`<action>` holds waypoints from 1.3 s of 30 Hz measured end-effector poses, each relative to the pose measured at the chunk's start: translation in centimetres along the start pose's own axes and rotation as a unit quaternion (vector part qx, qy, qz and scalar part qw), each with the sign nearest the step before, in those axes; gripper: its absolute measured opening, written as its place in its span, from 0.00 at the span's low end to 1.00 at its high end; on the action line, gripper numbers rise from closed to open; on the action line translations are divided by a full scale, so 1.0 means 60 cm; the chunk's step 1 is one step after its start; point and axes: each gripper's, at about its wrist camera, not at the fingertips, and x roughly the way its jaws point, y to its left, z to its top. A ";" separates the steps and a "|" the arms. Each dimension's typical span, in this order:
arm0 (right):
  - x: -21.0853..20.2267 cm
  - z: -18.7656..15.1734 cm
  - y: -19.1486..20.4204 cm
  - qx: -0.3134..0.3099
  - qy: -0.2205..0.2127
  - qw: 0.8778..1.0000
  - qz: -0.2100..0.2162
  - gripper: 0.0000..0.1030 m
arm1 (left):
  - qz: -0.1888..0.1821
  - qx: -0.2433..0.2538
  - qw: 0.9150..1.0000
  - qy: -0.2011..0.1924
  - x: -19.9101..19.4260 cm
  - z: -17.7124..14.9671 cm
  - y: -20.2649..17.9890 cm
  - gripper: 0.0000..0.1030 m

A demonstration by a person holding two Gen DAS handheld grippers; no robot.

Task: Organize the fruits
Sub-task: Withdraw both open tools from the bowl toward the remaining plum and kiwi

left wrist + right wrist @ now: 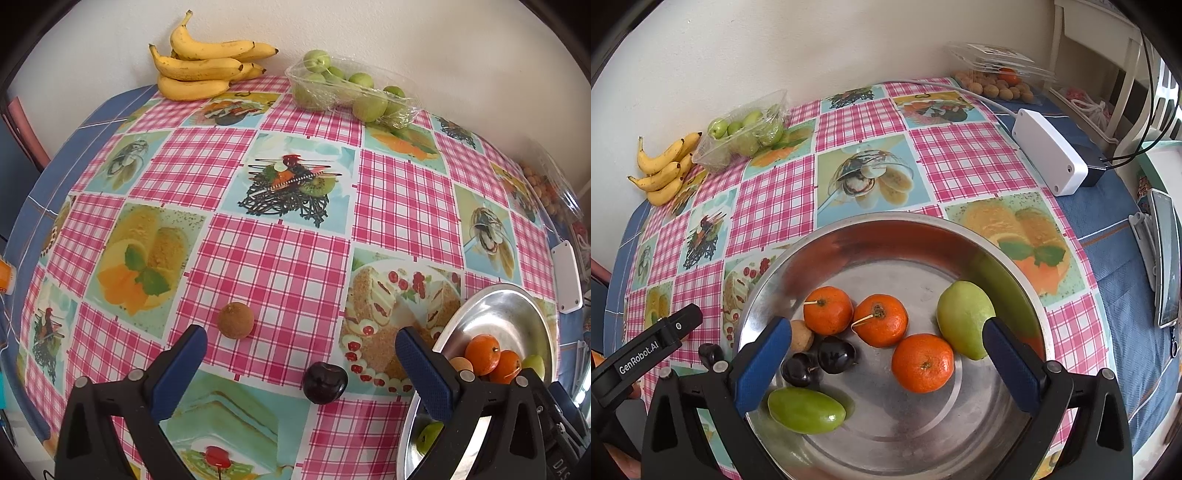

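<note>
Fruits sit mostly in your round, shiny metal bowl (pixel 886 236): three dimpled orange mandarins (pixel 922 362), a smooth pale-green apple (pixel 964 318), an oblong glossy green fruit (pixel 806 410), two dark plums (pixel 835 355) and a rough tan ball (pixel 801 336). Your right gripper (pixel 882 334) hangs above them with its ribbed blue pads spread as wide as they go, gripping nothing. Your left gripper (pixel 301 345) also gapes empty over the glossy checked tablecloth (pixel 277 266), where a dark plum (pixel 325 382) and a fuzzy brown fruit (pixel 235 319) lie between its fingers. Curved bananas (pixel 199 62) rest by the wall.
</note>
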 end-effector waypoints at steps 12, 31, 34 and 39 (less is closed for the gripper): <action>-0.008 0.003 0.007 -0.004 -0.011 1.000 0.000 1.00 | -0.020 0.003 1.000 -0.012 -0.007 0.004 0.003 1.00; -0.016 0.001 0.104 -0.063 -0.020 0.997 0.030 1.00 | -0.038 -0.067 0.997 -0.028 -0.023 0.053 0.155 1.00; -0.014 -0.003 0.130 -0.077 -0.017 0.996 0.038 1.00 | -0.028 -0.076 0.996 -0.041 -0.032 0.060 0.182 1.00; -0.009 -0.011 0.175 -0.097 -0.011 0.993 0.060 1.00 | -0.019 -0.090 0.995 -0.047 -0.038 0.070 0.221 1.00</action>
